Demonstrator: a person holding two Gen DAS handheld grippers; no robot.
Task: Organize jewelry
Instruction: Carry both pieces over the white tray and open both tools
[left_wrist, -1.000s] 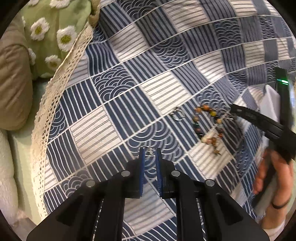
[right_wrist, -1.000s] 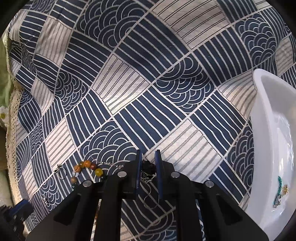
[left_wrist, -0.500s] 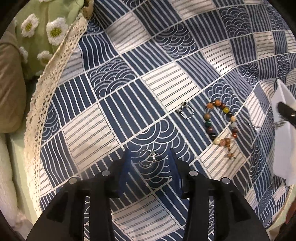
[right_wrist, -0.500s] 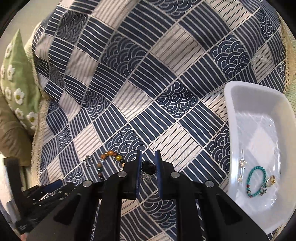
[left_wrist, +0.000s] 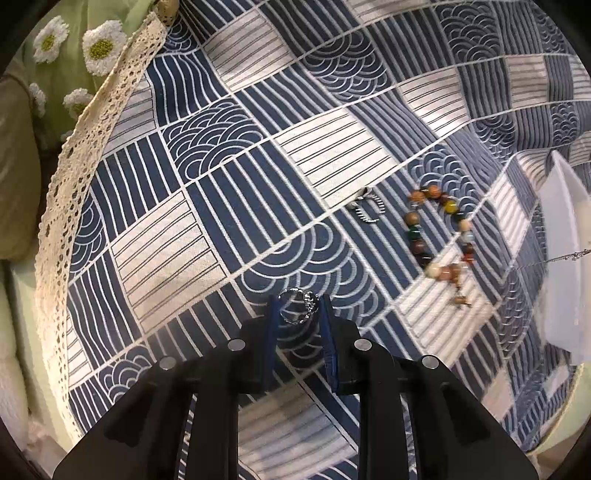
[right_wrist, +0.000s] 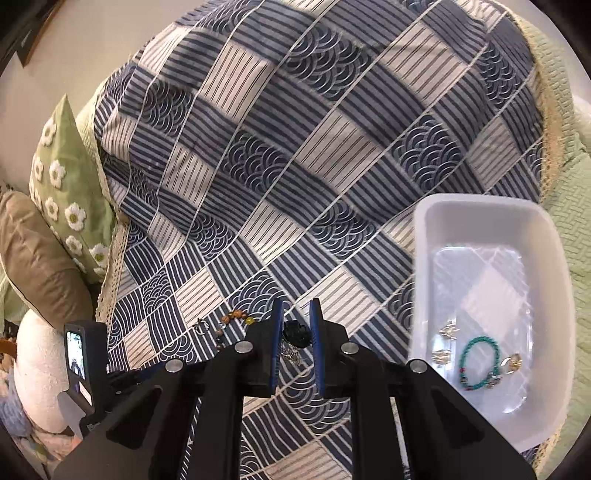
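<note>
Jewelry sorting is under way on a blue-and-white patchwork cloth with wave and stripe squares (left_wrist: 236, 206). Left gripper (left_wrist: 298, 314): the jaws have just been closing around a small silver ring with a sparkling cluster top (left_wrist: 297, 309), which sits between the blue pads at cloth level; contact on both sides looks made. Right gripper (right_wrist: 295, 326): jaws closed on a dark round pendant with a thin silver chain (right_wrist: 295, 334), held above the cloth; the chain hangs below the jaws.

Remaining on the cloth, toward its right edge: a bracelet of multicoloured round beads (left_wrist: 439, 236) and a small striped silver ring (left_wrist: 367, 208). A white rectangular plastic tray (right_wrist: 421, 258) near the right edge holds a turquoise bead bracelet (right_wrist: 478, 363) and several small pieces.

Risks:
- Ring may pop out if gripped off-centre; the rounded band gives little flat contact.
- Hanging chain may snag the tray rim or slip free during transfer.

No legible writing or branding visible
</note>
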